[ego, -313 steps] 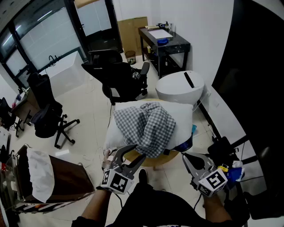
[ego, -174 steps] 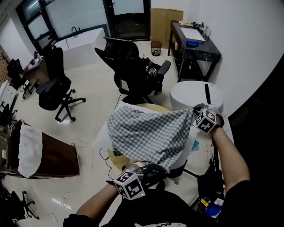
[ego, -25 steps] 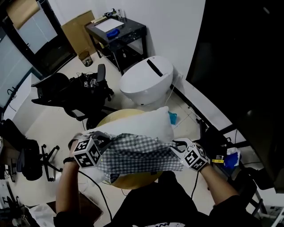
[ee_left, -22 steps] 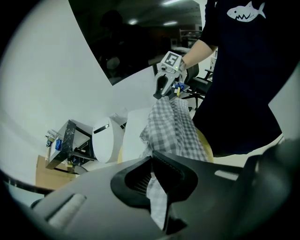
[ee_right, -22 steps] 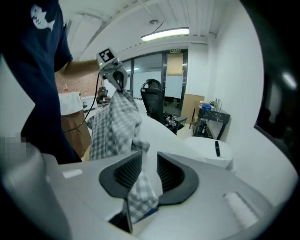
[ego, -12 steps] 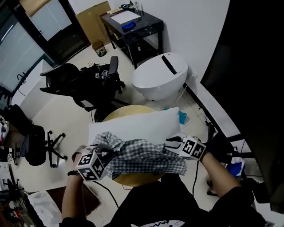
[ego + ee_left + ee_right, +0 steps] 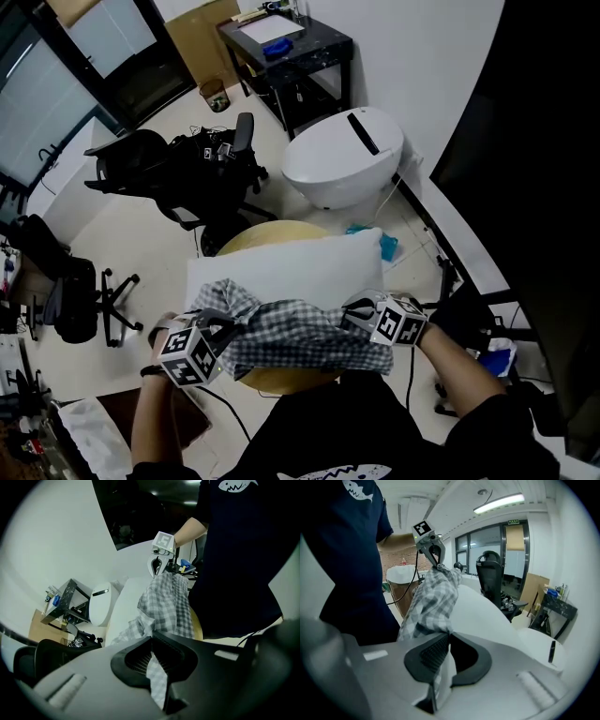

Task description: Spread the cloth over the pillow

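A white pillow (image 7: 286,267) lies on a round wooden table (image 7: 281,380). The grey checked cloth (image 7: 291,333) is bunched in a band along the pillow's near edge and stretches between my two grippers. My left gripper (image 7: 223,325) is shut on the cloth's left end, and the fabric (image 7: 164,597) runs out from its jaws. My right gripper (image 7: 352,314) has just been closing, and a fold of the cloth (image 7: 433,599) is pinched between its pads at the right end. Each gripper view shows the other gripper, the right gripper (image 7: 157,566) and the left gripper (image 7: 436,557), at the cloth's far end.
A white rounded bin (image 7: 342,159) stands just beyond the table. A black office chair (image 7: 178,169) is at the far left and a black desk (image 7: 286,52) stands against the wall. Another chair (image 7: 66,291) stands at the left.
The right gripper has moved left along the cloth's near edge and closed on it. The left gripper has sunk a little, still gripping. The cloth lies more bunched against the pillow.
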A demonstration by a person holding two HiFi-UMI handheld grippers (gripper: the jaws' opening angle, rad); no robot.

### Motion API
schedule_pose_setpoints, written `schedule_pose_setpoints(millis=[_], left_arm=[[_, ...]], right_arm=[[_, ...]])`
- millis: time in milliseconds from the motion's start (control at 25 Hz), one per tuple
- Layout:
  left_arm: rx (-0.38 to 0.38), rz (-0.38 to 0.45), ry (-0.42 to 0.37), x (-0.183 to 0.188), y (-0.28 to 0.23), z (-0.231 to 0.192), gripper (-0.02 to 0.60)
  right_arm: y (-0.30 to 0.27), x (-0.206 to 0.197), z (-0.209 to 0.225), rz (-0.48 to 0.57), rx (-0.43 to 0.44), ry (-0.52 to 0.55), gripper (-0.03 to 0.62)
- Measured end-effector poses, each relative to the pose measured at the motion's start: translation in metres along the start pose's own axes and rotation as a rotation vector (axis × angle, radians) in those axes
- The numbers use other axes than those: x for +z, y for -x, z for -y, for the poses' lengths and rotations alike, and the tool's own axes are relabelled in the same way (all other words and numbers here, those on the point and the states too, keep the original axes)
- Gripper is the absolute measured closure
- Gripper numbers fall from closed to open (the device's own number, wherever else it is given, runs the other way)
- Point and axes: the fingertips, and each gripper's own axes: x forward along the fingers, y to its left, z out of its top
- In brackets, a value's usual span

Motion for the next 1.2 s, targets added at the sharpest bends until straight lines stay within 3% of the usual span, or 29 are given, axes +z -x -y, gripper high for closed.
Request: schedule_pose_setpoints(millis=[200, 400, 680, 960, 1200], left_arm=[[0.058, 0.008, -0.015, 0.007, -0.002, -0.024, 0.581], [0.145, 0.038, -0.029, 0.026, -0.016, -0.066, 0.581], [0.217, 0.057, -0.012, 0.052, -0.049, -0.128, 0.581], [0.206, 0.001, 0.030, 0.057, -0.094, -0.192, 0.581], [0.174, -0.047, 0.031, 0.059, -0.118, -0.220, 0.581]], right_arm=[[0.029, -0.002, 0.025, -0.002, -0.139, -0.026, 0.580], [0.072, -0.021, 0.080, -0.038, -0.305, -0.089, 0.580], [0.116, -0.020, 0.153, -0.094, -0.471, -0.106, 0.580], [0.113, -0.038, 0.215, -0.214, -0.530, -0.123, 0.580], [0.096, -0.058, 0.255, -0.286, -0.514, -0.143, 0.580]])
